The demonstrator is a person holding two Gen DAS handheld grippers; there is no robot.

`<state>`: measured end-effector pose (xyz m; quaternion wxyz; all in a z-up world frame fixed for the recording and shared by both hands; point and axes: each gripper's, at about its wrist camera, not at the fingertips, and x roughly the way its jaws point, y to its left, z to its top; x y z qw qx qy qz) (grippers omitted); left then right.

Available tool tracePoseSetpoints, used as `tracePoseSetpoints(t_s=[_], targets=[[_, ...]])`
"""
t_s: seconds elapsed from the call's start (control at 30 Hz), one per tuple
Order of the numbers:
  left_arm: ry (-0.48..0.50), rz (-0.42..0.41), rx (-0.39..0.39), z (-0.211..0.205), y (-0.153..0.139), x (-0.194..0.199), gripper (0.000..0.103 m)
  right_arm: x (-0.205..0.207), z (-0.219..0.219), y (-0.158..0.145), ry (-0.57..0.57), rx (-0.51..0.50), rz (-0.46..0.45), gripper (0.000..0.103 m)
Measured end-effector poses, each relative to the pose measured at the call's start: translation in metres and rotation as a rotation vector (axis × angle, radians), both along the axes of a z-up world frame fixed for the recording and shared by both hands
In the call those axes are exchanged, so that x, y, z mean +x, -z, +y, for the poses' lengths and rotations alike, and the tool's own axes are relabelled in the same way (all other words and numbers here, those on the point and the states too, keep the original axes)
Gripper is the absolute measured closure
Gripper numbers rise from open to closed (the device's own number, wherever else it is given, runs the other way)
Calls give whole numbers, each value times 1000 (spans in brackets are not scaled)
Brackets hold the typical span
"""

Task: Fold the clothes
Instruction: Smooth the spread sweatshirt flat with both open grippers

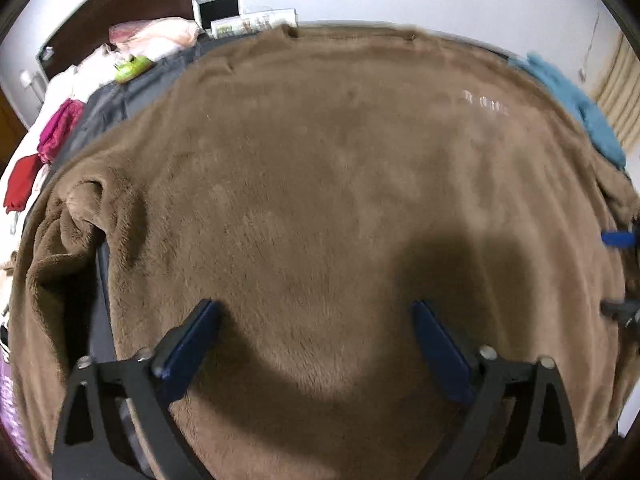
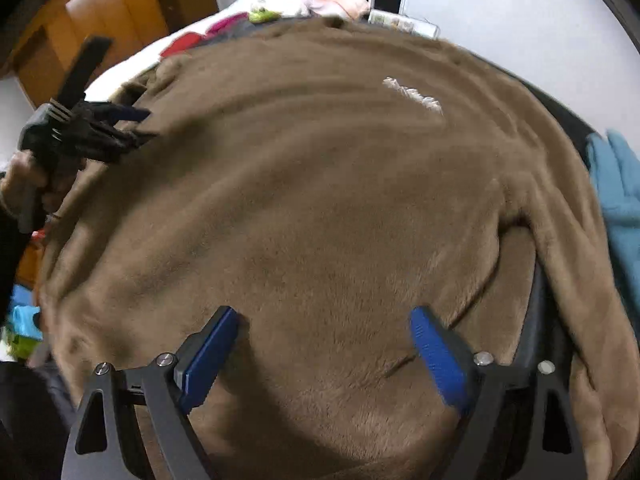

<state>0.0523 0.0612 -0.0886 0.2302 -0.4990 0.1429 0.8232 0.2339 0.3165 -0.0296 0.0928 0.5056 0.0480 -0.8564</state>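
Both tongs hang spread wide above a brown fleece top with nothing between their blue pads. Left tongs hover over the garment's near part, with the bare fleece showing in the gap and a dark shadow falling just under the right-hand pad. Right tongs are likewise apart over the fleece, pinching nothing; seen from the left wrist, only their tips show at the right edge of the frame.

Spread flat, the brown top covers most of a dark grey surface, whose bare cloth shows at the far left corner and in a strip beneath the bunched left sleeve. A small white embroidered mark sits on the chest toward the far right. The right sleeve lies folded down along the right edge, and a teal fleece garment rests just beside it at that edge.

Beyond the far left corner lie a lime-green object, a magenta cloth and a red cloth on white bedding.
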Motion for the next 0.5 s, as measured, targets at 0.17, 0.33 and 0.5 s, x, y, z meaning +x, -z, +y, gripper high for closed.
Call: tracePoseSetpoints(t_s=[0.17,0.33,0.5], targets=[[-35,30,-2,-3,-8,8,1,35,15,-28,67,-40,130,12],[-41,103,58,-20,-29,40,1,105,26,-64,158,-6,363,12],[-70,125,119,-40,-41,57,1,179,-4,-54,105,137,443,13]])
